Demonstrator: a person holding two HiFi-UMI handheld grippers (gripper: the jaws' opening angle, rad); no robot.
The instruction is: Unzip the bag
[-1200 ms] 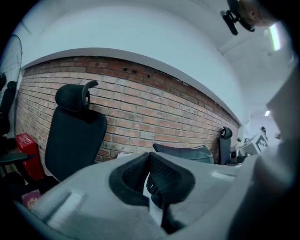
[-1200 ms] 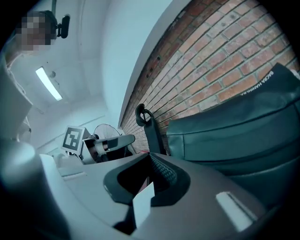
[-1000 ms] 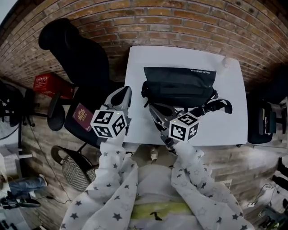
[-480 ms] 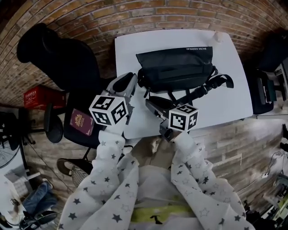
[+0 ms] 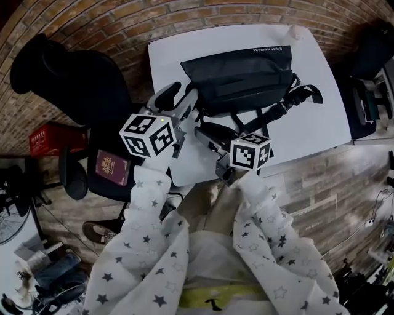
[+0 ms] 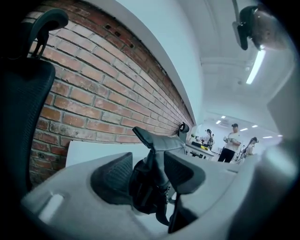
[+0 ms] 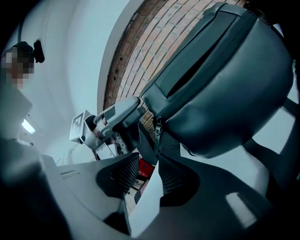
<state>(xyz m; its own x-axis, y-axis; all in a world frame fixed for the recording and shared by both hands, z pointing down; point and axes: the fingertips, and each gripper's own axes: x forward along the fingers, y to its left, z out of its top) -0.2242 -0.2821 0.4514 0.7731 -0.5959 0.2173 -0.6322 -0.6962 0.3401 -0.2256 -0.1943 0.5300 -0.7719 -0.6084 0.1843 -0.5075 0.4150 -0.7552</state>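
Note:
A black bag point(image 5: 237, 80) lies on the white table point(image 5: 308, 129), with its strap point(image 5: 301, 98) trailing to the right. My left gripper point(image 5: 181, 104) is at the bag's left end. Its jaws are opening, and in the left gripper view that end of the bag point(image 6: 157, 145) sits between the pads without being pinched by the left gripper point(image 6: 150, 168). My right gripper point(image 5: 206, 134) hovers at the table's near edge, just below the bag point(image 7: 225, 79). Its jaws are opening too; only the table edge point(image 7: 145, 206) shows between them. A zipper pull point(image 7: 158, 126) hangs just beyond the right gripper point(image 7: 147, 173).
A black office chair point(image 5: 80, 67) stands left of the table, with a maroon booklet point(image 5: 112, 167) on its seat. A red box point(image 5: 46, 134) lies on the floor. The brick wall point(image 5: 92, 18) runs behind the table. People point(image 6: 232, 145) stand far off.
Both grippers went from shut to open. The left one moved forward to the bag's left end, and the right one edged closer to the bag.

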